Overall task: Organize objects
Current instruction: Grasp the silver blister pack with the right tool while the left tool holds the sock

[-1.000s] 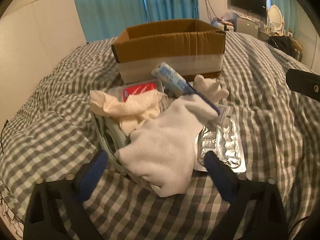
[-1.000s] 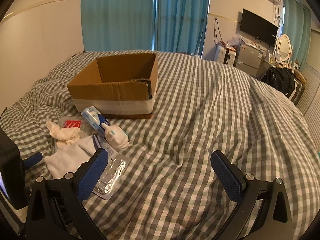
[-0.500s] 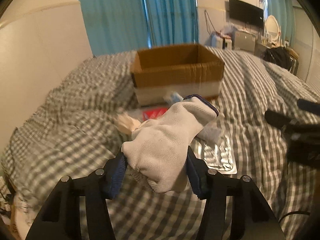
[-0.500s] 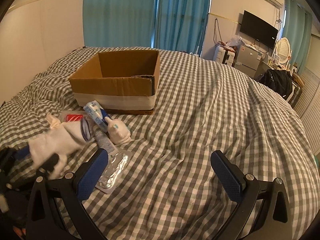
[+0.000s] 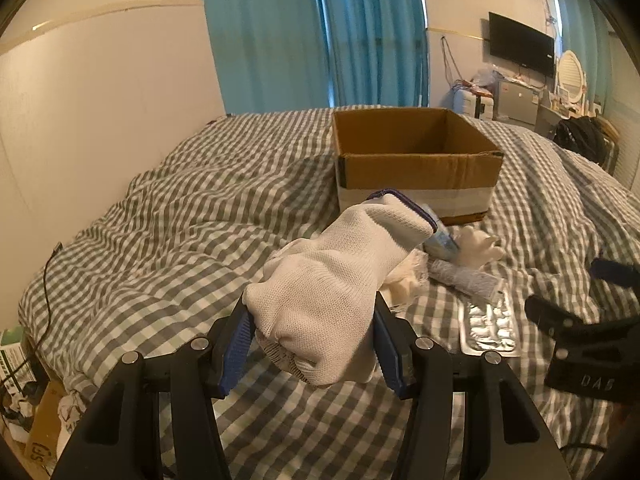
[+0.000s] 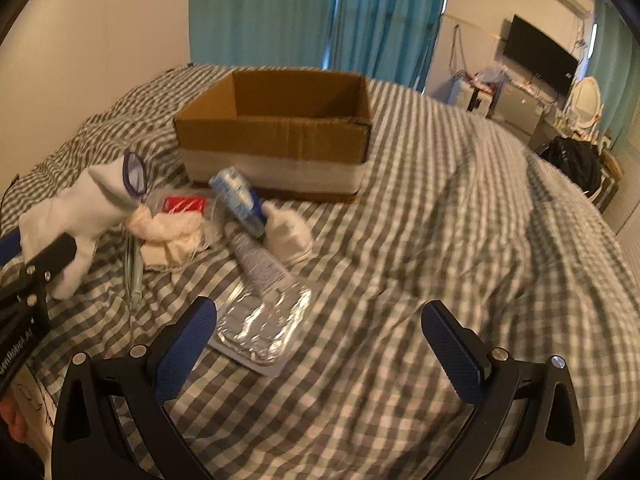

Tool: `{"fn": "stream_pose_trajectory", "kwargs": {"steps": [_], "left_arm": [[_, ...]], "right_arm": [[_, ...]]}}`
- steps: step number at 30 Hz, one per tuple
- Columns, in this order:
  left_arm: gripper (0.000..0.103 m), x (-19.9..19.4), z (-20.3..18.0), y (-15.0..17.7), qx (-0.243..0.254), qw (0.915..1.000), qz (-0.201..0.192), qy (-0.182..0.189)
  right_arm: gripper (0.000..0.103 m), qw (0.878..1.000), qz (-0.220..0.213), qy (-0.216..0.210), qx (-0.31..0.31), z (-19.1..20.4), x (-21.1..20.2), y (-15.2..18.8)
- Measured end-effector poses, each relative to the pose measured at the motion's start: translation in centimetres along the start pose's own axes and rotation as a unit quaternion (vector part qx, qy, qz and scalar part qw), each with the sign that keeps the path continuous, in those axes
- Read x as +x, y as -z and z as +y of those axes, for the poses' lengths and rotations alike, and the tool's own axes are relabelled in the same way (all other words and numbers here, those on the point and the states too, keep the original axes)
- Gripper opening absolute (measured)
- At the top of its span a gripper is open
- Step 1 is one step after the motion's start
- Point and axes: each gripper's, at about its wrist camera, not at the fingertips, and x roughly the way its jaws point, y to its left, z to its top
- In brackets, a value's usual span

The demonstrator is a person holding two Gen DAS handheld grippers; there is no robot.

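My left gripper [image 5: 314,344] is shut on a white knit glove [image 5: 336,280] with a blue cuff, lifted off the bed; the same glove [image 6: 84,208] shows at the far left of the right wrist view. Beyond it stands an open cardboard box [image 5: 416,160], also the box [image 6: 280,136]. My right gripper [image 6: 320,344] is open and holds nothing, hovering over the bedcover just before a silver blister pack [image 6: 264,324]. Near the box lie a blue tube [image 6: 240,200], a grey tube [image 6: 260,264], a second white glove [image 6: 288,232], a cream cloth [image 6: 172,236] and a red packet [image 6: 184,204].
Everything lies on a bed with a grey checked cover [image 6: 440,220]. A white wall runs along the left. Teal curtains [image 5: 320,32] hang behind the box. A TV [image 6: 540,60], a dresser and a black bag [image 6: 572,164] stand far right. Boxes sit on the floor at the bed's left edge [image 5: 24,400].
The left jaws closed on the white glove and lifted it up off the pile. The right gripper moved closer to the blister pack and stayed open.
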Motion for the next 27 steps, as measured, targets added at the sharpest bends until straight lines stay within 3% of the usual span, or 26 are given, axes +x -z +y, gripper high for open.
{"fn": "stream_pose_trajectory", "kwargs": {"steps": [5, 17, 23, 27], "left_arm": [[0.057, 2.0, 0.8, 0.6, -0.002, 0.9993, 0.017, -0.034], [0.057, 4.2, 2.1, 1.6, -0.019, 0.9989, 0.035, -0.026], [0.057, 4.4, 2.1, 1.7, -0.017, 0.9987, 0.04, -0.027], [0.057, 3.5, 2.3, 1.4, -0.023, 0.9986, 0.033, -0.035]], "right_arm": [[0.103, 1.0, 0.027, -0.011, -0.004, 1.0, 2.3, 0.7], [0.099, 0.996, 0.081, -0.033, -0.001, 3.2, 7.4, 1.1], [0.089, 0.993, 0.109, -0.049, 0.013, 4.2, 10.0, 1.3], [0.078, 0.993, 0.099, -0.058, 0.004, 4.0, 9.2, 1.5]]}}
